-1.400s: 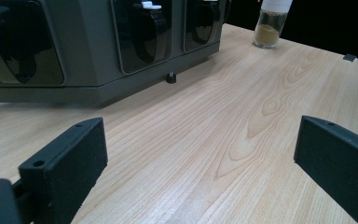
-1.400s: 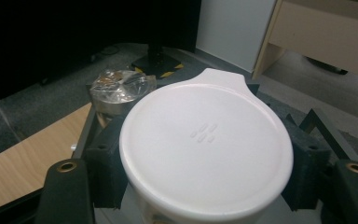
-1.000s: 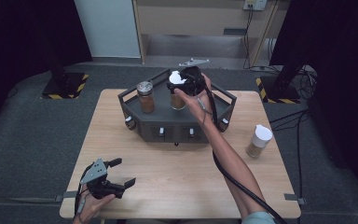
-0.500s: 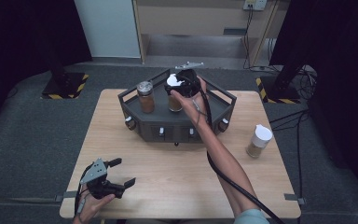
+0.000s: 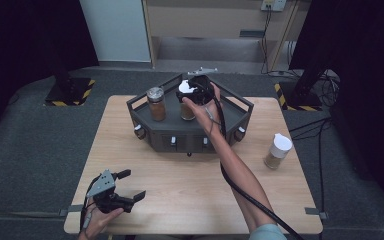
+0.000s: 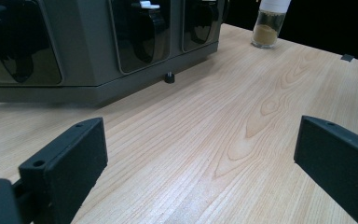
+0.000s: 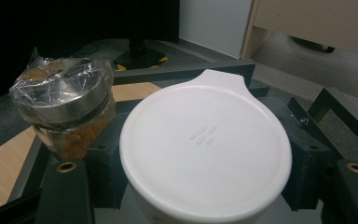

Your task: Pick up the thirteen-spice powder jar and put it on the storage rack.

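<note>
Clamped right fingers (image 7: 205, 186) on round white-lidded jar (image 5: 187, 102) in dark angular rack (image 5: 240, 112); left fingers (image 5: 127, 185) apart over grained wooden tabletop (image 5: 190, 195).

- You have 3 spice jars: 2 with white lids, 1 in the rack (image 5: 186, 100) and 1 out on the table (image 5: 278, 151), plus 1 foil-wrapped jar (image 5: 155, 103).
- 1 dark rack (image 5: 190, 131).
- 2 grippers: left gripper (image 5: 131, 185), right gripper (image 5: 200, 86).
- 1 wooden table (image 5: 180, 195).
</note>
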{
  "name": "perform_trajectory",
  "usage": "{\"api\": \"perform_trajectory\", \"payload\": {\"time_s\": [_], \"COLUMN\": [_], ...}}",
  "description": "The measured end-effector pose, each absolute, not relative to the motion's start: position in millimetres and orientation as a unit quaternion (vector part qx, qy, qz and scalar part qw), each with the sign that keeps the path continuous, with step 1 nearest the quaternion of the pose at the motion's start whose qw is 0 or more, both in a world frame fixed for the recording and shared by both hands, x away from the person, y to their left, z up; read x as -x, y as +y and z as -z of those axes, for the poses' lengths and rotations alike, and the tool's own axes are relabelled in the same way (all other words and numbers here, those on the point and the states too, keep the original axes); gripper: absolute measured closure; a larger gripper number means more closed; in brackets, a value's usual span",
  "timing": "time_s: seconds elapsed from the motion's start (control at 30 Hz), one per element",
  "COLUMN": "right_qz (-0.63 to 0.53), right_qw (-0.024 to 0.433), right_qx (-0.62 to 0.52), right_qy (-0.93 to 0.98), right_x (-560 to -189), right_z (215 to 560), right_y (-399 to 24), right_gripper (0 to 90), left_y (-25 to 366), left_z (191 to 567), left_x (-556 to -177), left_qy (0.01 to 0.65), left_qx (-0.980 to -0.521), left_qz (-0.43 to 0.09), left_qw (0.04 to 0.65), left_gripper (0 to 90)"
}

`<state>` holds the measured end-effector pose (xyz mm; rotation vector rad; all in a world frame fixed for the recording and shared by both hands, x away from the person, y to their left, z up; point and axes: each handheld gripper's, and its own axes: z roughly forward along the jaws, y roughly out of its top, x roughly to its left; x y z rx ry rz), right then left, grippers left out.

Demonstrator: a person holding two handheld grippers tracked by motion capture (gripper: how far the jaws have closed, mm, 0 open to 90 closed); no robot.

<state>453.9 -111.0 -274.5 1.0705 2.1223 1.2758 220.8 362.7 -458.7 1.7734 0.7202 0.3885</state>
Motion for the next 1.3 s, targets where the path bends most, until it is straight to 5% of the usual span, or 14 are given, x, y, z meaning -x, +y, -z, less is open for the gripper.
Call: {"api": "perform_trajectory", "payload": {"time_s": [0.4,1.3], "right_qz": [-0.482,-0.513], "right_qw": [0.249,0.239], "right_qx": [-0.366,-0.271], "right_qy": [0.756,0.779], "right_x": [-433.9,-355.2], "right_z": [264.1,234.6], "right_y": [-116.5,-204.9], "right_gripper": [10.8,8.5], "left_y": [362.0,360.0], "left_z": [458.3,457.7], "left_x": [-221.1,-222.3], "left_qy": [0.304,0.304], "left_qx": [-0.754,-0.758], "left_qz": [-0.164,-0.163], "left_qw": [0.559,0.554], "left_gripper": [1.5,1.5]}}
